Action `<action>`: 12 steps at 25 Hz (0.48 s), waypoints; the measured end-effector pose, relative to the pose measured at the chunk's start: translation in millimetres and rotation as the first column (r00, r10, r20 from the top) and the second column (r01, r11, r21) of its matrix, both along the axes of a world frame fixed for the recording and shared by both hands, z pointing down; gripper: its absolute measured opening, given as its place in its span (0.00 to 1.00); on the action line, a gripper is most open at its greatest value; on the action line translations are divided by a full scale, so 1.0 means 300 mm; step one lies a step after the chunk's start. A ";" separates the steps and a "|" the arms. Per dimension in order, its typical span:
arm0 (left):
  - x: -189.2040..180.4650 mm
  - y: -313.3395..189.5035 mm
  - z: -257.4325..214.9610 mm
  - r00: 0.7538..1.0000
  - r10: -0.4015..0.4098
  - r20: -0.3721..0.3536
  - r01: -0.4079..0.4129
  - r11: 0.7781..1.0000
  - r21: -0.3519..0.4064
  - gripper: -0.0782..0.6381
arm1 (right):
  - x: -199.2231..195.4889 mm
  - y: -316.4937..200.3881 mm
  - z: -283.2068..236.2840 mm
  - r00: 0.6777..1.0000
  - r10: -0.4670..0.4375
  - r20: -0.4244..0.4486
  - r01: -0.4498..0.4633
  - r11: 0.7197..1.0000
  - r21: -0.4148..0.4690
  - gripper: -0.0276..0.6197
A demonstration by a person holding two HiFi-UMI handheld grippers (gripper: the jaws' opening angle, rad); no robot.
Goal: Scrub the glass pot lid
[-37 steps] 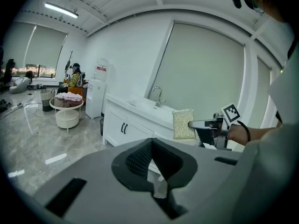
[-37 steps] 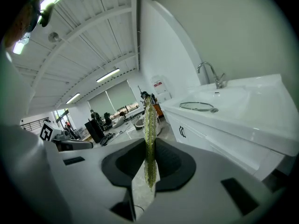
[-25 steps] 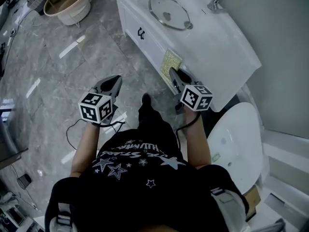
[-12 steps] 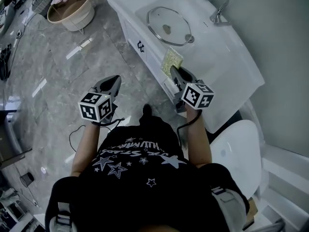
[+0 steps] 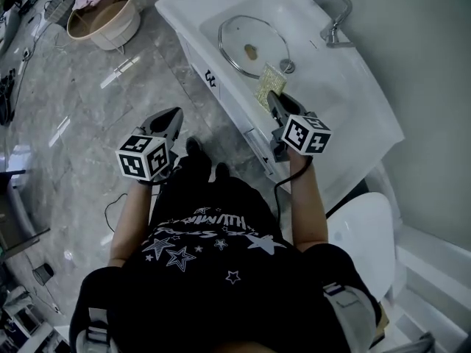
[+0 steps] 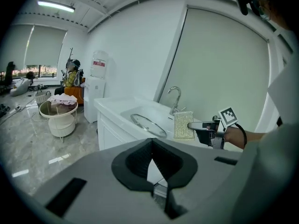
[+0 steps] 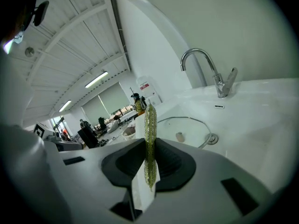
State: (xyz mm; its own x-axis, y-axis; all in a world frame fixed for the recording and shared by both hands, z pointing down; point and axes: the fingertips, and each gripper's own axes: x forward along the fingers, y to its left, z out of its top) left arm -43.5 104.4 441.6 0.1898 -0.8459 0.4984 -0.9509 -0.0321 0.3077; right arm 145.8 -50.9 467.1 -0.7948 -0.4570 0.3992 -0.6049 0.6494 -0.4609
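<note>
Here the glass pot lid lies flat in the basin of the white sink, its rim close to the drain, with the chrome faucet standing at the far side of the counter. The right tool is clenched on a yellow-green scrub pad, which stands on edge between its jaws; in the right gripper view the pad runs straight up the middle of the jaws, with the lid beyond it. From the head view the pad sits at the near edge of the basin, just beside the lid's rim (whether it touches the glass cannot be told). The left gripper view shows the pad held upright, beside the lid and in front of the faucet.

The left tool hangs out over the marble floor, well apart from the sink, its jaws drawn together with nothing between them. A pale basket with pink cloth in it stands on the floor, off to the left of the counter.
</note>
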 end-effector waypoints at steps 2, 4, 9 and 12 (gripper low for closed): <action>-0.022 -0.037 0.002 1.000 0.007 -0.003 -0.007 1.000 0.002 0.12 | -0.004 -0.054 0.017 0.998 0.004 -0.055 -0.003 1.000 0.018 0.14; -0.045 -0.082 0.006 1.000 0.019 -0.005 -0.019 1.000 0.003 0.12 | -0.011 -0.104 0.035 0.994 0.005 -0.113 -0.001 1.000 0.031 0.14; -0.103 -0.233 0.015 0.998 0.065 -0.019 -0.065 0.998 0.018 0.12 | -0.043 -0.236 0.089 0.965 0.013 -0.261 0.001 0.999 0.055 0.14; -0.146 -0.338 0.028 0.994 0.105 -0.032 -0.104 0.994 0.022 0.12 | -0.085 -0.320 0.116 0.944 0.015 -0.330 0.005 0.998 0.060 0.14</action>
